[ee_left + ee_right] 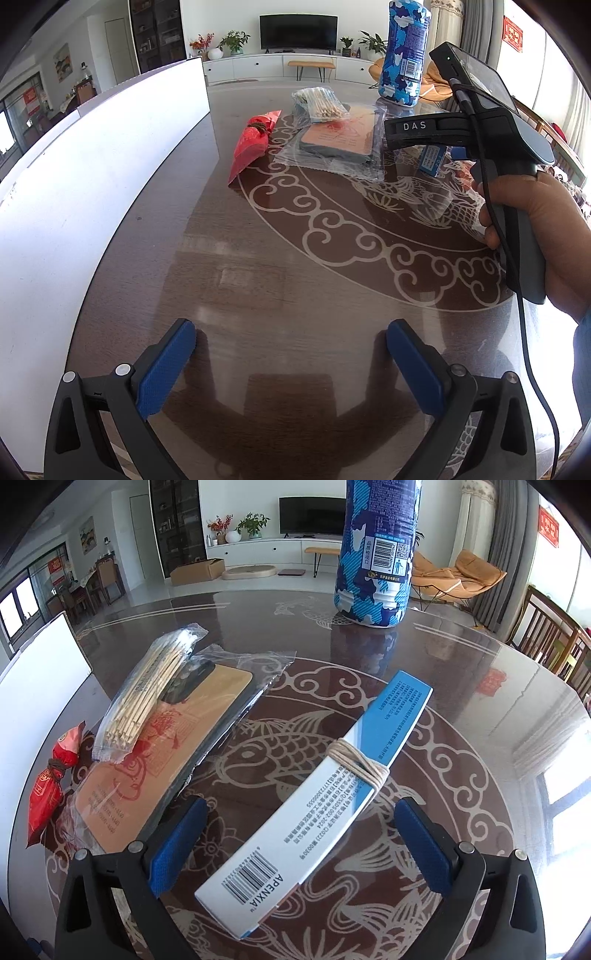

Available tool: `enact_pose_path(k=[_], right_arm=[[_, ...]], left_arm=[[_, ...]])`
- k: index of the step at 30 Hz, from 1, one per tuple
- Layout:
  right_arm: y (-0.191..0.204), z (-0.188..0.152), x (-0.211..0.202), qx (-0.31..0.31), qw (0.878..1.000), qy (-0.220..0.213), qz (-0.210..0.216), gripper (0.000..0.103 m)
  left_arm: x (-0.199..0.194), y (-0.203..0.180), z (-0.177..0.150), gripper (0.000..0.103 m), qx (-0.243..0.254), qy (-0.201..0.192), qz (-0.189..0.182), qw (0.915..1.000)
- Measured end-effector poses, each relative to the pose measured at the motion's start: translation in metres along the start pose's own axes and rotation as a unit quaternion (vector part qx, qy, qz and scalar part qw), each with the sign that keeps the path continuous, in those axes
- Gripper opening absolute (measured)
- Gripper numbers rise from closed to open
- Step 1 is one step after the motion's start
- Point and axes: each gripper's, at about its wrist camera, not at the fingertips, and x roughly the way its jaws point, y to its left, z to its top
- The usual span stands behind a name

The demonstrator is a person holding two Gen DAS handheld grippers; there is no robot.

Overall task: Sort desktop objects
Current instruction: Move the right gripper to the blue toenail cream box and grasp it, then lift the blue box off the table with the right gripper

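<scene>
A blue and white box (314, 805) tied with string lies on the glass table between the open fingers of my right gripper (301, 843), not clamped. To its left lie a bagged orange card (166, 746), a packet of wooden sticks (147, 694) and a red pouch (48, 790). A blue patterned bottle (376, 554) stands upright behind. My left gripper (291, 362) is open and empty over bare table. In its view I see the red pouch (251, 144), sticks (321, 103), card (340, 136), bottle (404, 51) and the right gripper's body (491, 136) in a hand.
A white board or box wall (92, 184) stands along the table's left side; it also shows in the right wrist view (33, 686). The round dark table (295, 258) has a fish and cloud pattern. Chairs stand beyond the right edge (554, 638).
</scene>
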Motion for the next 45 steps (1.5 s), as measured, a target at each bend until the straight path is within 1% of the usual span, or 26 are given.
enact_pose_path(k=[1, 3, 5, 6, 7, 8, 9, 10, 11, 12, 18, 23, 28, 29, 30, 31, 32, 33, 37, 40, 41, 43, 45], right_arm=[[-0.002, -0.001, -0.001, 0.004, 1.0, -0.002, -0.002, 0.097], [-0.006, -0.001, -0.003, 0.016, 1.0, -0.008, -0.007, 0.087], [-0.009, -0.003, -0.006, 0.02, 1.0, -0.012, -0.009, 0.081], [-0.011, -0.004, -0.007, 0.02, 1.0, -0.014, -0.011, 0.075], [-0.014, -0.005, -0.009, 0.021, 1.0, -0.017, -0.012, 0.071], [-0.017, -0.006, -0.011, 0.021, 0.999, -0.02, -0.012, 0.062], [-0.02, -0.008, -0.014, 0.022, 0.999, -0.023, -0.013, 0.048], [-0.025, -0.009, -0.016, 0.022, 0.999, -0.026, -0.013, 0.041], [-0.029, -0.011, -0.018, 0.022, 0.999, -0.027, -0.013, 0.028], [-0.033, -0.013, -0.02, 0.021, 0.999, -0.028, -0.012, 0.023], [-0.048, -0.038, -0.039, -0.008, 1.0, -0.028, 0.001, 0.023], [-0.069, -0.074, -0.064, -0.014, 1.0, -0.028, 0.006, 0.023], [-0.088, -0.112, -0.092, -0.015, 1.0, -0.028, 0.002, 0.023], [-0.091, -0.118, -0.096, -0.014, 1.0, -0.028, 0.003, 0.027], [-0.094, -0.122, -0.098, -0.012, 1.0, -0.028, 0.003, 0.037], [-0.097, -0.125, -0.1, -0.008, 1.0, -0.026, 0.004, 0.042], [-0.099, -0.126, -0.1, -0.004, 1.0, -0.025, 0.007, 0.051], [-0.099, -0.127, -0.101, -0.005, 1.0, -0.024, 0.011, 0.055], [-0.094, -0.125, -0.1, -0.019, 0.999, -0.021, 0.015, 0.062], [-0.091, -0.125, -0.097, -0.027, 0.999, -0.016, 0.026, 0.074], [-0.089, -0.125, -0.096, -0.032, 0.999, -0.014, 0.026, 0.081], [-0.089, -0.125, -0.095, -0.033, 0.999, -0.012, 0.026, 0.083], [-0.089, -0.125, -0.095, -0.033, 0.999, -0.011, 0.03, 0.085]], left_arm=[[0.0, 0.0, 0.0, 0.103, 0.0, 0.0, 0.0, 1.0], [0.0, 0.0, 0.0, 0.103, 0.0, 0.0, 0.0, 1.0], [0.0, 0.0, 0.0, 0.103, 0.0, 0.0, 0.0, 1.0], [0.0, 0.0, 0.0, 0.103, 0.0, 0.0, 0.0, 1.0], [0.0, 0.0, 0.0, 0.103, 0.0, 0.0, 0.0, 1.0], [0.0, 0.0, 0.0, 0.103, 0.0, 0.0, 0.0, 1.0], [0.0, 0.0, 0.0, 0.103, 0.0, 0.0, 0.0, 1.0], [0.001, 0.0, 0.0, 0.103, 0.0, 0.0, 0.0, 1.0], [0.001, 0.0, 0.0, 0.103, 0.0, 0.0, 0.0, 1.0], [0.001, 0.0, 0.0, 0.103, 0.0, 0.0, 0.0, 1.0], [0.0, 0.001, 0.0, 0.103, 0.0, 0.0, 0.0, 1.0], [0.0, 0.001, 0.0, 0.103, 0.0, -0.001, 0.0, 1.0], [0.0, 0.001, 0.0, 0.103, 0.0, -0.001, 0.0, 1.0], [0.0, 0.001, 0.0, 0.103, 0.0, -0.001, 0.0, 1.0], [0.0, 0.001, 0.0, 0.103, 0.0, -0.001, 0.0, 1.0], [0.0, 0.001, 0.0, 0.103, 0.0, -0.001, 0.0, 1.0], [0.0, 0.001, 0.0, 0.103, 0.0, -0.001, 0.0, 1.0], [0.0, 0.001, 0.0, 0.103, 0.0, -0.001, 0.0, 1.0], [0.0, 0.001, -0.001, 0.103, 0.0, -0.001, 0.001, 1.0], [-0.001, 0.001, -0.002, 0.103, 0.0, 0.0, 0.002, 1.0], [-0.001, 0.0, -0.002, 0.103, 0.0, 0.0, 0.002, 1.0], [0.0, 0.001, 0.0, 0.103, 0.001, 0.003, 0.0, 1.0], [0.004, 0.003, 0.008, 0.103, 0.005, 0.023, -0.003, 0.9997]])
